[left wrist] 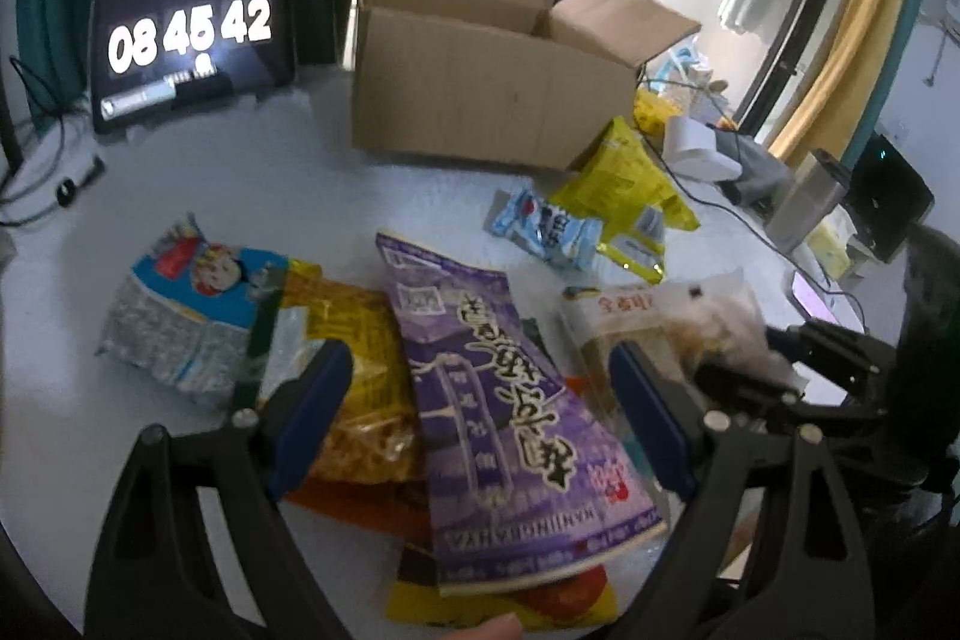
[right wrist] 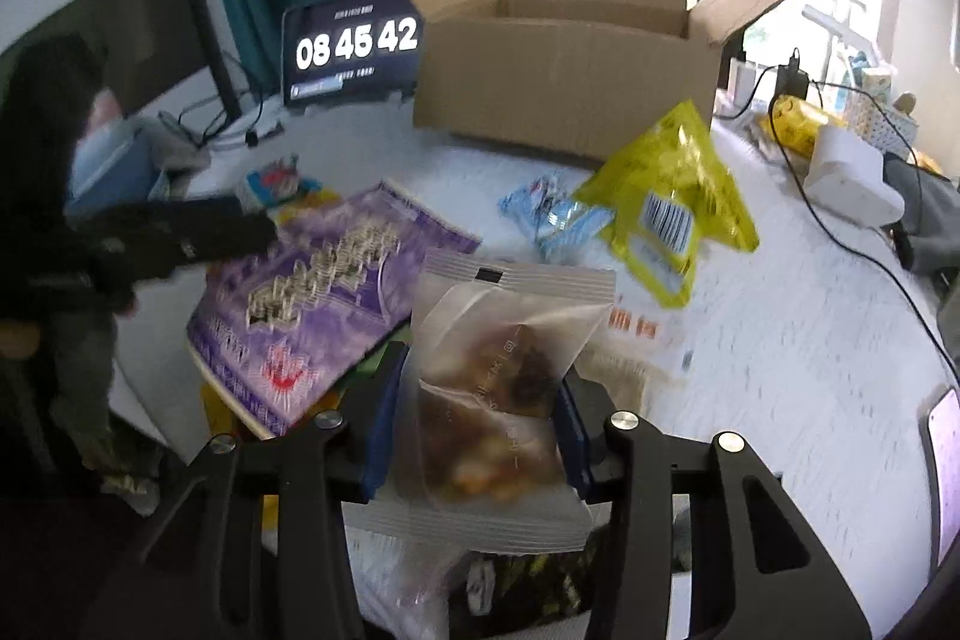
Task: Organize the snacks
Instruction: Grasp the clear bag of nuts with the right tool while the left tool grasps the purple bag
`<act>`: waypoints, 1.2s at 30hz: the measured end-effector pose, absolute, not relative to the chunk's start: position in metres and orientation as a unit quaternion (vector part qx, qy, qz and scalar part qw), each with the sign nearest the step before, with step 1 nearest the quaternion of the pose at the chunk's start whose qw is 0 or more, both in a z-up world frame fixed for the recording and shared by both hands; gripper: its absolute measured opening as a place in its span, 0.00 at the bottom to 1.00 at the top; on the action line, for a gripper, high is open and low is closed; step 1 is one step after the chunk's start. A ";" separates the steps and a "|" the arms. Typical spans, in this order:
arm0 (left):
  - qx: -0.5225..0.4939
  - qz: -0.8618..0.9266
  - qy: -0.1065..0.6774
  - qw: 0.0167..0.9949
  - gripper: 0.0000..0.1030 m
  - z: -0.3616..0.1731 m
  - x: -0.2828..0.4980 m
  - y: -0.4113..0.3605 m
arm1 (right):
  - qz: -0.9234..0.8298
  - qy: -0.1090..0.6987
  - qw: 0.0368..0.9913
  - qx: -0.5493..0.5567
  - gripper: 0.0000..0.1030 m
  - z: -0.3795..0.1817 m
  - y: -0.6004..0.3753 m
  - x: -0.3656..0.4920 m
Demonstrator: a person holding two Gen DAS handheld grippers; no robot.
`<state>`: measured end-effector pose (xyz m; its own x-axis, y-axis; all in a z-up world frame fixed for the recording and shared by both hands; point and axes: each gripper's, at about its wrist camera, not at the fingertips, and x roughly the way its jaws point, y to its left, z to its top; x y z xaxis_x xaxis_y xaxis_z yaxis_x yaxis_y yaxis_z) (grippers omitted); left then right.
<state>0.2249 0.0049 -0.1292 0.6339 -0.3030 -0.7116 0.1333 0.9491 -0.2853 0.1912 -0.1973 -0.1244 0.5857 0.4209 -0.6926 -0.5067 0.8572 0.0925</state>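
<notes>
Snack bags lie piled on the white table (left wrist: 240, 178). My left gripper (left wrist: 480, 418) is open, and its blue pads (left wrist: 312, 418) straddle a purple bag (left wrist: 492, 388) and a yellow crisp bag (left wrist: 360, 370) without pressing on them. My right gripper (right wrist: 480, 430) is shut on a clear bag of brown snacks (right wrist: 492, 388), one blue pad on each side of it. That bag (left wrist: 660, 316) and the right gripper (left wrist: 780, 370) also show at the right of the left wrist view. The purple bag (right wrist: 324, 298) lies left of the clear one, under the left gripper (right wrist: 180, 238).
An open cardboard box (left wrist: 480, 88) (right wrist: 564, 82) stands at the back. A yellow-green bag (right wrist: 672, 196) and a light blue packet (right wrist: 552, 214) lie in front of it, and a blue-and-silver bag (left wrist: 180, 316) lies left. A tablet clock (right wrist: 354, 46), a white device (right wrist: 852, 178) and cables line the edges.
</notes>
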 end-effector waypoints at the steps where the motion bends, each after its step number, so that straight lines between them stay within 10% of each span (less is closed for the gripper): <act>1: -0.110 -0.122 0.419 0.893 0.86 -0.133 0.229 0.005 | 0.263 0.370 0.890 -0.053 0.46 -0.123 -0.197 0.195; 30: -0.219 -0.185 0.458 0.841 0.84 -0.150 0.266 -0.032 | 0.307 0.398 0.853 0.142 0.46 -0.169 -0.220 0.256; 36: -0.208 -0.198 0.486 0.826 0.58 -0.159 0.270 -0.053 | 0.268 0.397 0.856 0.194 0.46 -0.170 -0.244 0.265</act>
<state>0.2695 -0.0532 -0.1594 0.4503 -0.5282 -0.7199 0.1246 0.8355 -0.5351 0.2654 -0.2442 -0.1701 0.5409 0.6126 -0.5763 -0.3040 0.7813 0.5451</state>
